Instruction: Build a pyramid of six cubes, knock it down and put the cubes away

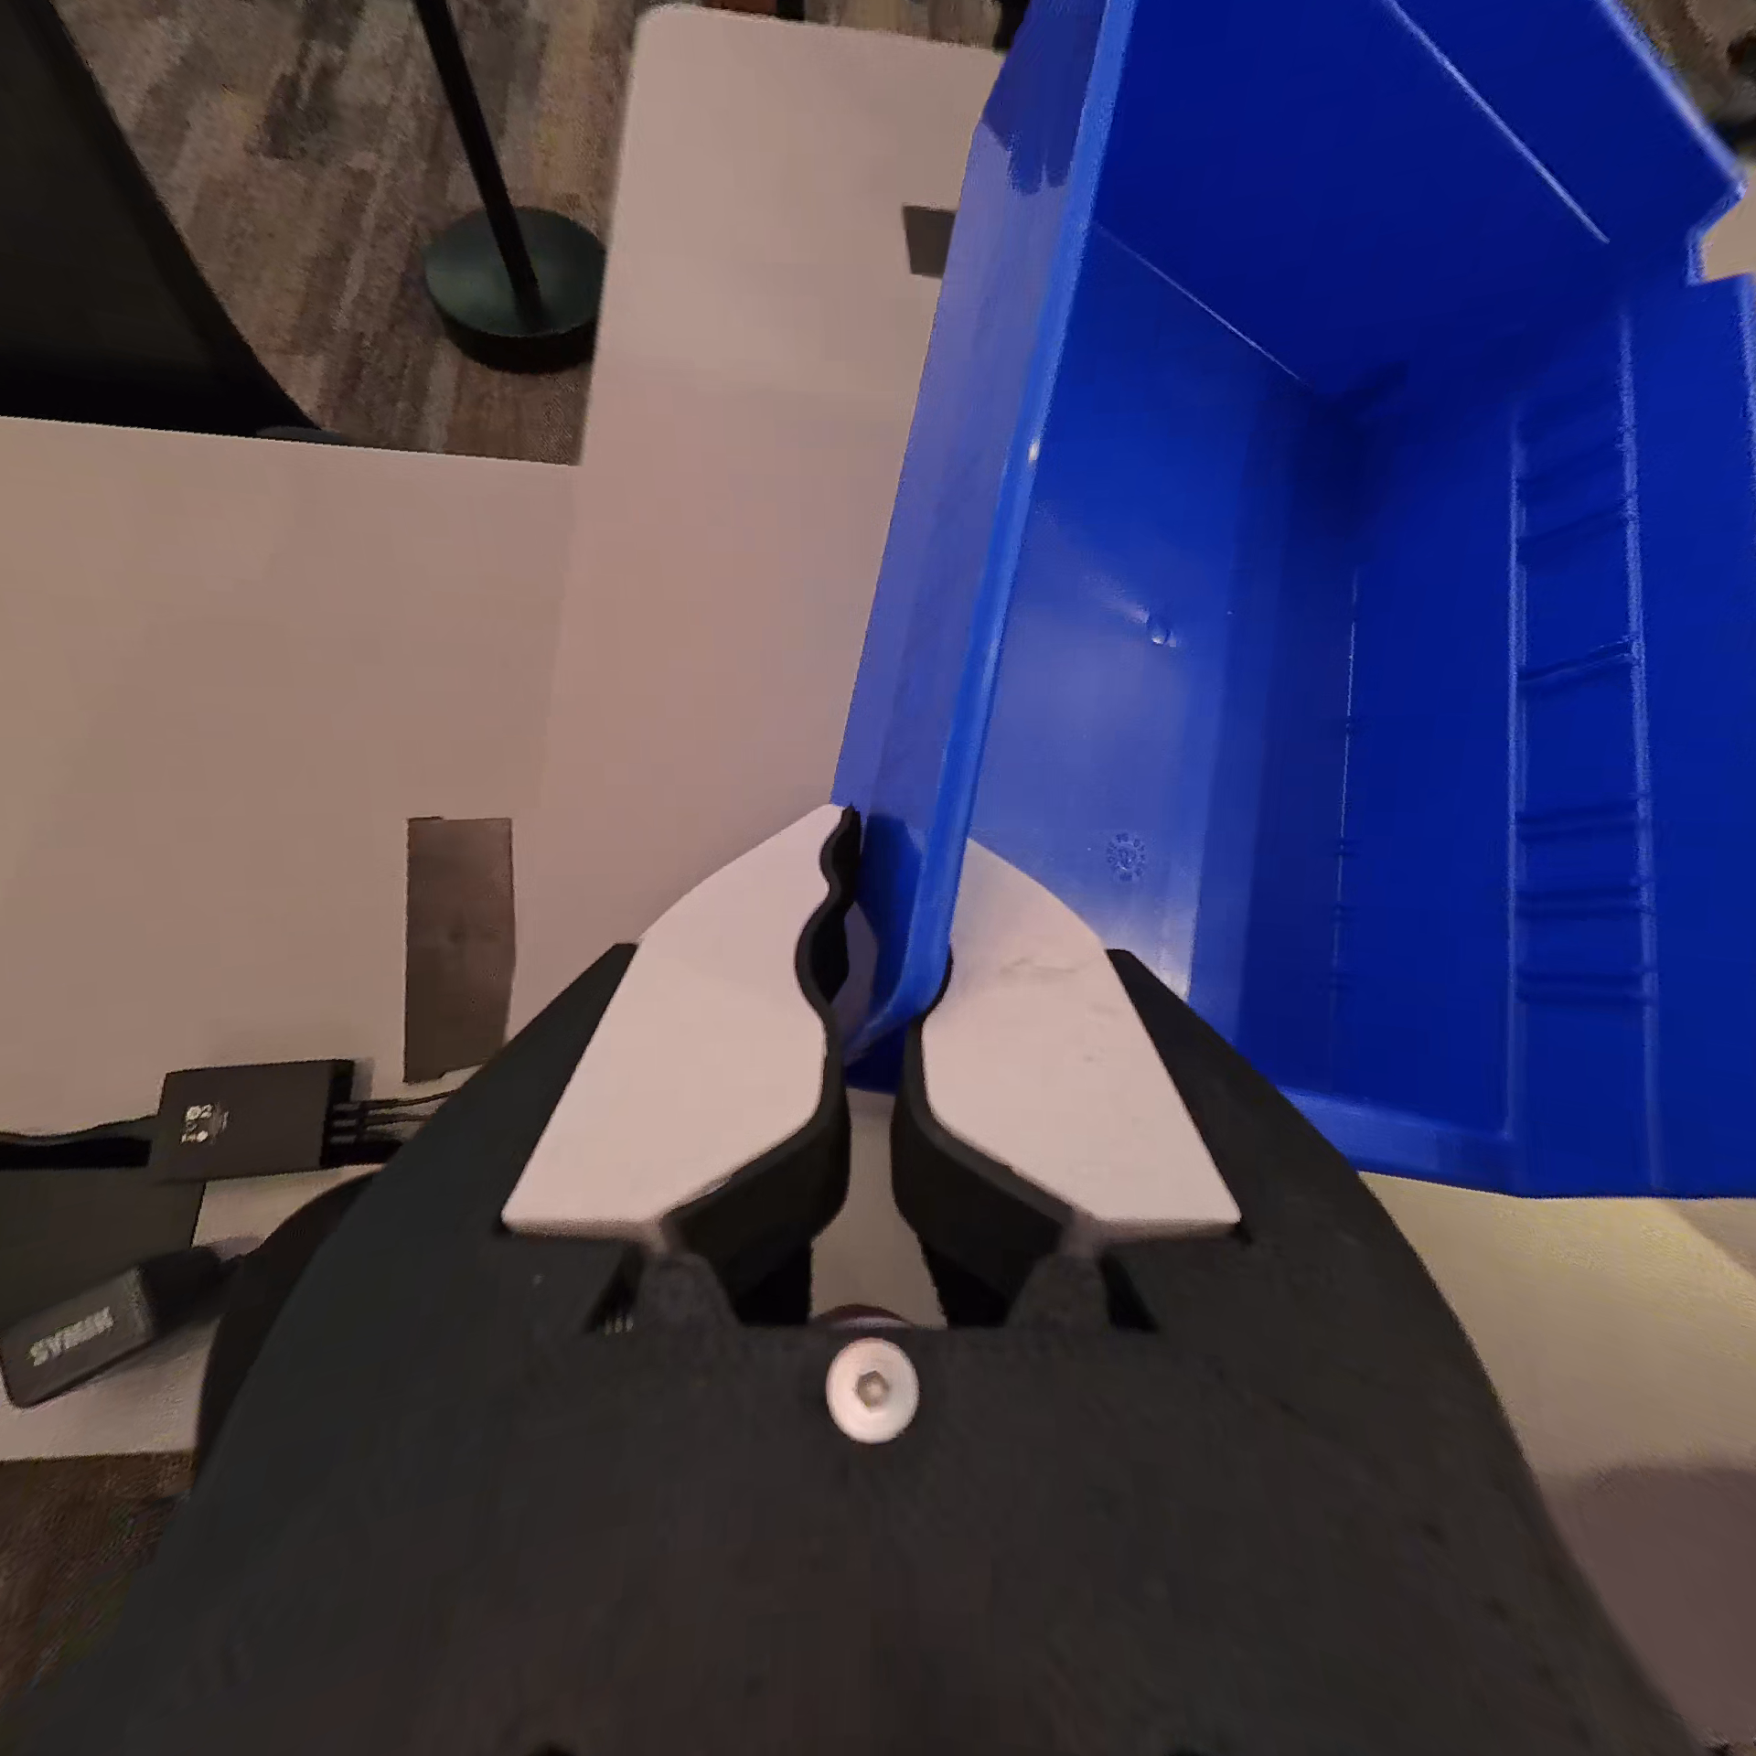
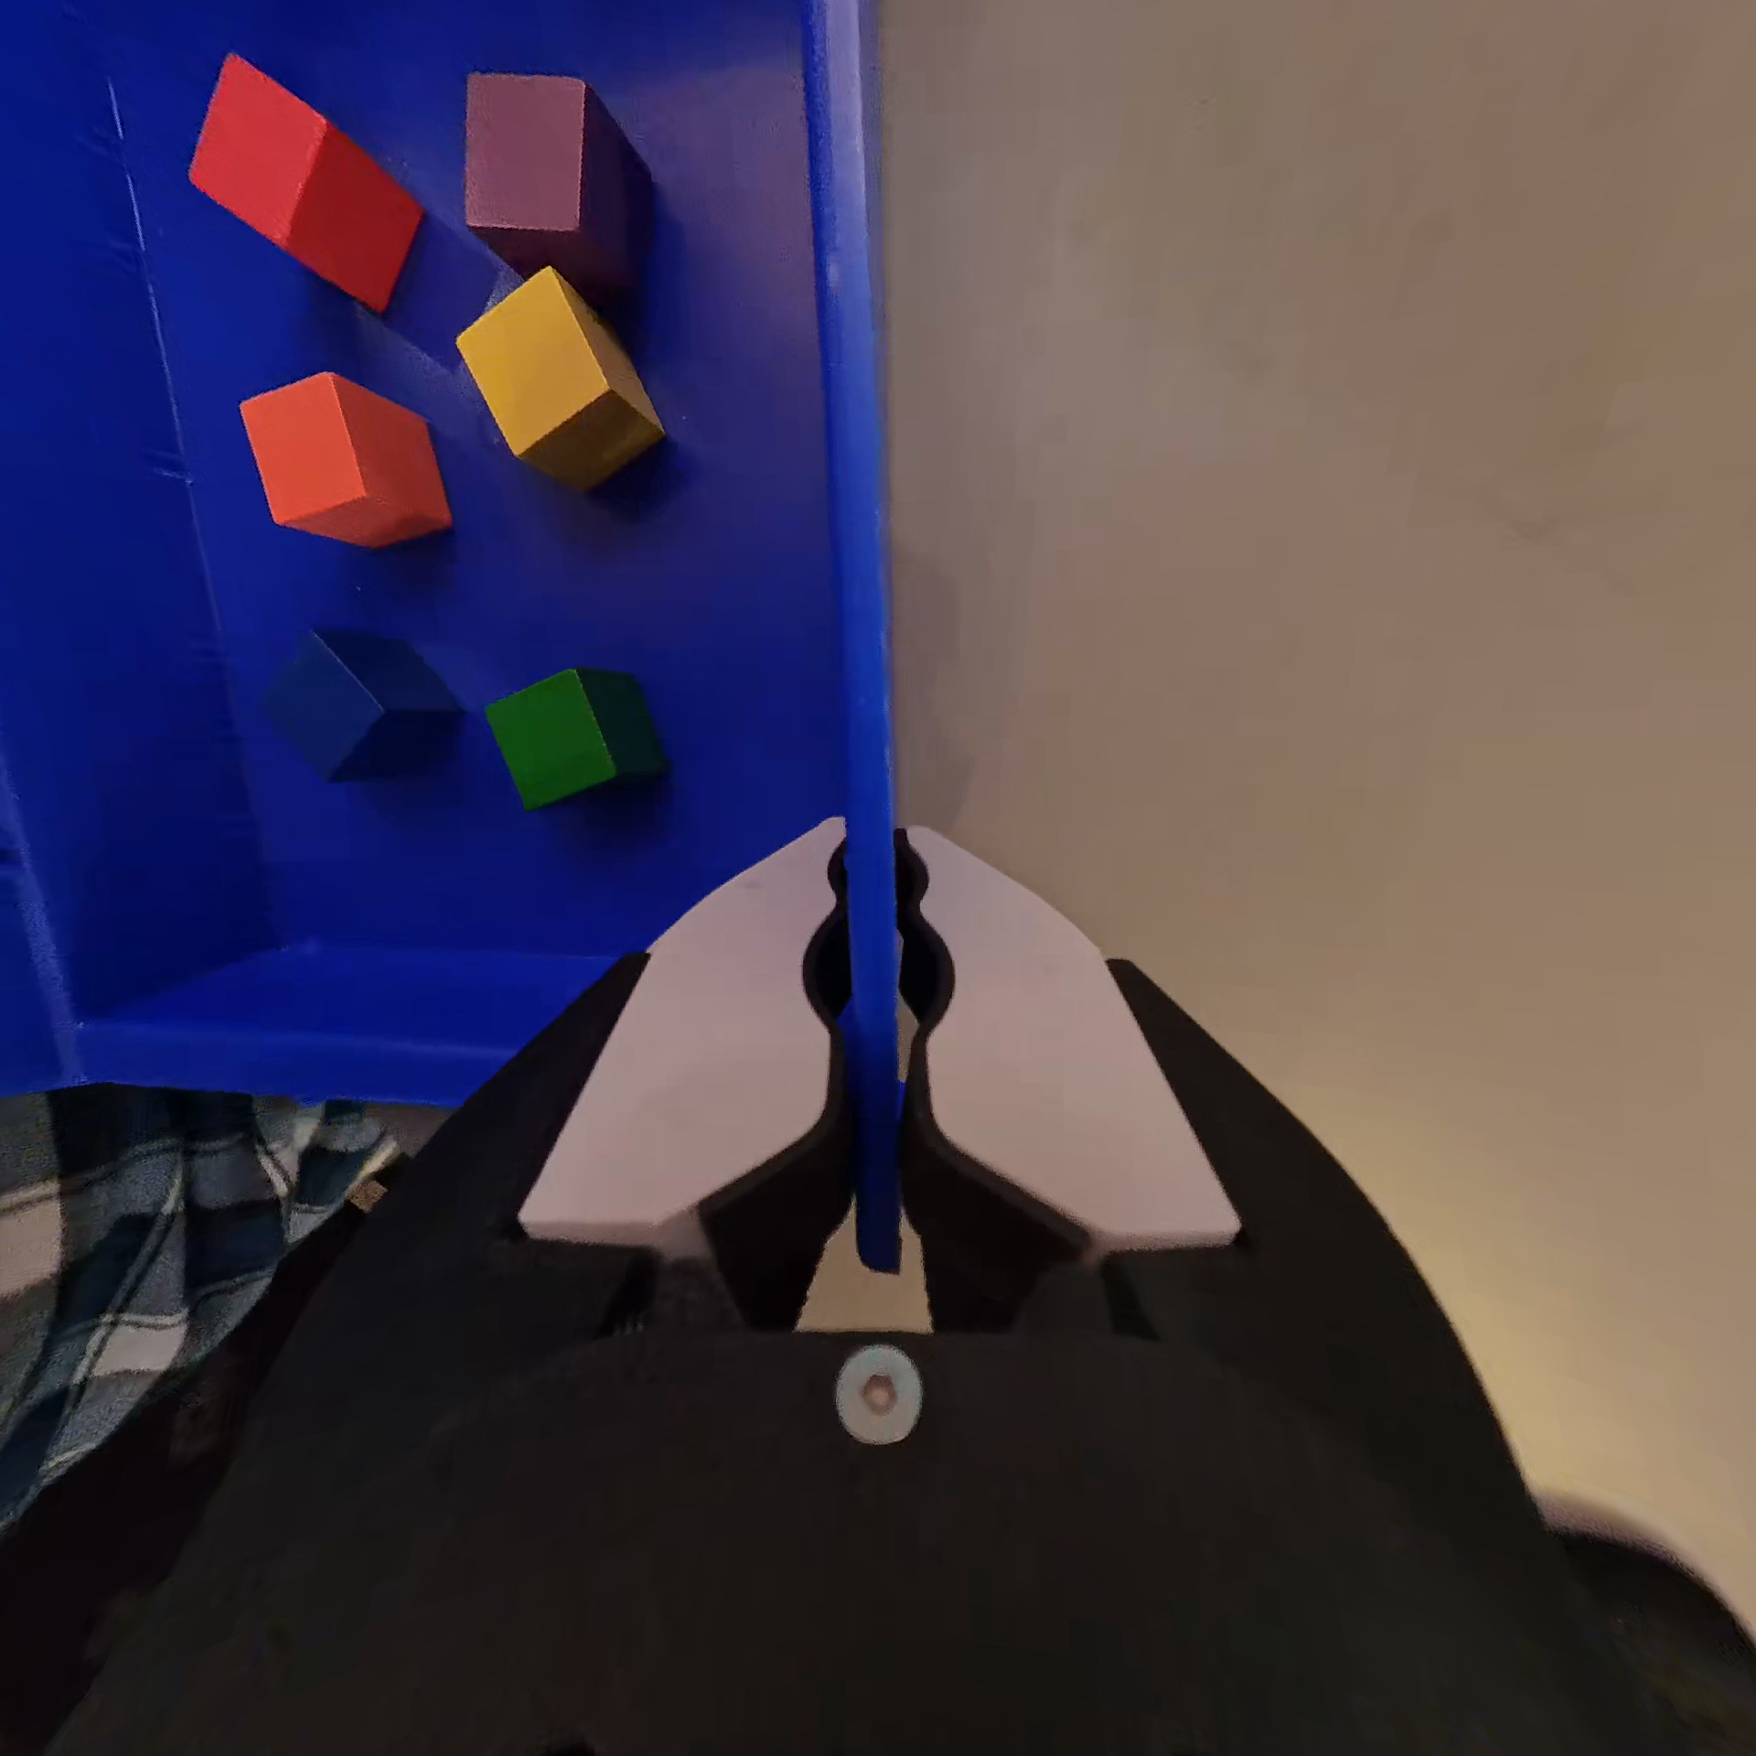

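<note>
Fingers of both the left gripper point(image 1: 879, 912) and right gripper point(image 2: 869, 912) clamp the blue bin point(image 2: 846, 475) rims; uneven tilting could spill its six cubes point(image 2: 561, 375).

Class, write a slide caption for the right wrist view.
Right gripper clamps the blue bin's wall; six coloured cubes lie inside.

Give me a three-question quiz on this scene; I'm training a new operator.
1. How many cubes lie in the bin?
2. True or false: the right gripper clamps the bin's wall.
3. Which cube is nearest the right gripper: A red, B green, C purple?

Key: 1. six; 2. true; 3. B
</note>
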Tool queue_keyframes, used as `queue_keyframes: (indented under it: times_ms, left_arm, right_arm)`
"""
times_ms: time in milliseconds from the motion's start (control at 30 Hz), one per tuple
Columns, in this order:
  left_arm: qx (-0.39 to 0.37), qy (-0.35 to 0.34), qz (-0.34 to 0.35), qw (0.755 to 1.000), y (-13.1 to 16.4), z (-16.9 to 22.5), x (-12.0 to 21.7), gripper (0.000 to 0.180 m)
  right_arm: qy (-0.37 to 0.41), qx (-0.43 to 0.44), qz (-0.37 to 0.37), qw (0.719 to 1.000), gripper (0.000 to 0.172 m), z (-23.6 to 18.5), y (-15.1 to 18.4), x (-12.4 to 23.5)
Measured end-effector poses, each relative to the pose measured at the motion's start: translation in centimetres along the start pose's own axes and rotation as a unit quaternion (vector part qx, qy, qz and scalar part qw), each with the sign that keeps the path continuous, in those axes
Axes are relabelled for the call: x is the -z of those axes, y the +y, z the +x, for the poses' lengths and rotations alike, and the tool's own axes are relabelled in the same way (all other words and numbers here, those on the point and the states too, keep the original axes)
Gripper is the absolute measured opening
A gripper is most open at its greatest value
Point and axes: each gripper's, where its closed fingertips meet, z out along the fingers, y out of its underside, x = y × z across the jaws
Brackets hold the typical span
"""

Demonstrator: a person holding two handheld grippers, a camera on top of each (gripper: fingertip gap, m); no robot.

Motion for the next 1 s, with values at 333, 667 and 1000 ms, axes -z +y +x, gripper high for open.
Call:
queue_keyframes:
  times_ms: [333,667,1000]
  left_arm:
    - [0.058,-0.048,0.059,0.995,0.2,-5.2,8.1,0.005]
    - [0.089,-0.09,0.082,0.989,2.0,-8.6,12.6,0.006]
    - [0.108,-0.097,0.099,0.985,2.1,-9.4,14.1,0.006]
  right_arm:
    - [-0.014,0.026,0.009,1.0,0.005,-5.6,-11.8,-5.8]
    - [0.022,0.245,0.153,0.957,0.053,-9.9,-19.9,-2.0]
    - [-0.072,0.631,-0.01,0.773,0.068,-17.5,-12.4,-6.7]
